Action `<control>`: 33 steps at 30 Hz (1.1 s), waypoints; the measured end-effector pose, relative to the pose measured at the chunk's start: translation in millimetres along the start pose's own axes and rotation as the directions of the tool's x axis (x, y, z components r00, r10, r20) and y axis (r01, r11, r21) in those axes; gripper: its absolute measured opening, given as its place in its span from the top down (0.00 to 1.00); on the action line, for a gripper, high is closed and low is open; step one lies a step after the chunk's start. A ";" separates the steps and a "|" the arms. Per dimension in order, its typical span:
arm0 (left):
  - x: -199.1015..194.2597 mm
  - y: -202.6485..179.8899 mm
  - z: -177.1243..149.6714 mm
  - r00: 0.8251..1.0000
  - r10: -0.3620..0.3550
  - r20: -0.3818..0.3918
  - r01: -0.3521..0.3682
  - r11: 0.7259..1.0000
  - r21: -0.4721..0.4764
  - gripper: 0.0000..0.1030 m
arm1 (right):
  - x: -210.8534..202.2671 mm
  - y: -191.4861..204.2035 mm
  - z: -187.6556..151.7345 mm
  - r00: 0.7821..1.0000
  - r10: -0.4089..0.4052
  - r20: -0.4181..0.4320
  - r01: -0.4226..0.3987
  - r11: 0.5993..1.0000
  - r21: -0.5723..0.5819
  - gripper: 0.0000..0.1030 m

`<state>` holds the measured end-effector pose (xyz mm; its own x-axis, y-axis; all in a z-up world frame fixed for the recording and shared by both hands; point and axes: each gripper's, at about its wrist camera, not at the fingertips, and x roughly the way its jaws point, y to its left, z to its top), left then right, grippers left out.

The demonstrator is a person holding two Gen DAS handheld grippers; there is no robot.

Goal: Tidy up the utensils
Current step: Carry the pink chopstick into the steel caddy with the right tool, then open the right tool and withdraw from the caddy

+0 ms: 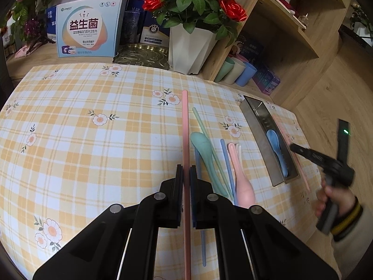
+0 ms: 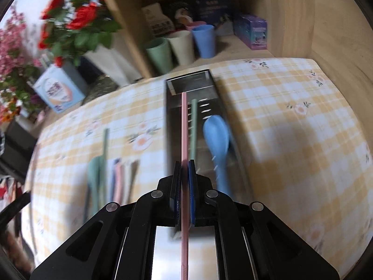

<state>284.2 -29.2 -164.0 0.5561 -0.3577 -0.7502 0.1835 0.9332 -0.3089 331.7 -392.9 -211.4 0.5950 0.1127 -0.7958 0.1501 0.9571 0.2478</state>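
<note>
Holding a long pink plastic chopstick (image 1: 185, 126) between closed fingers, left gripper (image 1: 186, 170) above the checked yellow desk (image 1: 93, 140) | right gripper (image 2: 184, 165) fingers closed on a second pink chopstick (image 2: 184, 126), over the long steel tray (image 2: 172, 116) | blue plastic spoon (image 2: 216, 135) inside tray | green spoon (image 1: 202, 147), pink spoon (image 1: 242, 179) lying beside tray on desk

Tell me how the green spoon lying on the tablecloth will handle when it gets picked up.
The green spoon looks like matte moulded plastic, so probably light and stiff. Its rounded bowl may rock or slip between flat jaws. A green chopstick lies against it and could get nudged.
</note>
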 end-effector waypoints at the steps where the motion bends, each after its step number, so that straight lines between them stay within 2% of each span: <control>1: 0.0 -1.4 1.5 1.000 0.002 0.001 -0.002 1.000 0.002 0.95 | 8.9 -1.3 6.1 1.000 -0.008 -0.013 0.008 1.000 0.008 0.94; 10: 5.4 -5.5 15.9 1.000 0.021 -0.001 -0.021 1.000 0.010 0.95 | 55.1 -9.2 28.2 0.996 -0.036 -0.081 0.043 0.995 0.089 0.94; 15: 8.0 -8.0 17.9 1.000 0.016 -0.005 -0.016 1.000 0.014 0.95 | 66.3 -7.3 28.0 0.992 -0.026 -0.126 0.035 0.997 0.069 0.94; 21: 13.4 -15.6 18.8 1.000 0.001 -0.024 -0.001 1.000 0.014 0.95 | 57.7 -7.2 24.5 0.994 -0.019 -0.108 0.028 0.996 0.090 0.93; 25: 15.4 -25.7 21.3 0.999 -0.004 -0.032 0.005 1.000 0.025 0.95 | 39.1 -1.2 21.3 0.997 -0.026 -0.074 0.029 0.998 0.047 0.93; 29: 20.7 -38.6 25.5 0.999 -0.012 -0.043 0.013 0.999 0.030 0.95 | 17.7 5.4 11.4 0.997 -0.065 -0.044 0.064 0.998 -0.022 0.92; 31: 26.0 -47.8 27.6 0.998 -0.020 -0.053 0.021 0.999 0.032 0.95 | 8.2 4.1 6.3 0.997 -0.066 -0.031 0.065 0.997 -0.037 0.86; 32: 28.5 -52.4 28.5 0.998 -0.022 -0.056 0.024 0.999 0.036 0.95 | 3.1 2.0 3.9 0.998 -0.063 -0.022 0.062 0.997 -0.037 0.71; 33: 30.8 -56.5 29.3 0.998 -0.023 -0.058 0.026 0.999 0.040 0.95 | -2.1 -0.5 2.7 0.999 -0.048 -0.009 0.048 0.998 -0.033 0.49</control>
<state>314.8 -91.9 -152.6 0.5037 -0.3807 -0.7755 0.2301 0.9244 -0.3043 332.4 -394.4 -208.3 0.5800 0.0686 -0.8117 0.1521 0.9698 0.1907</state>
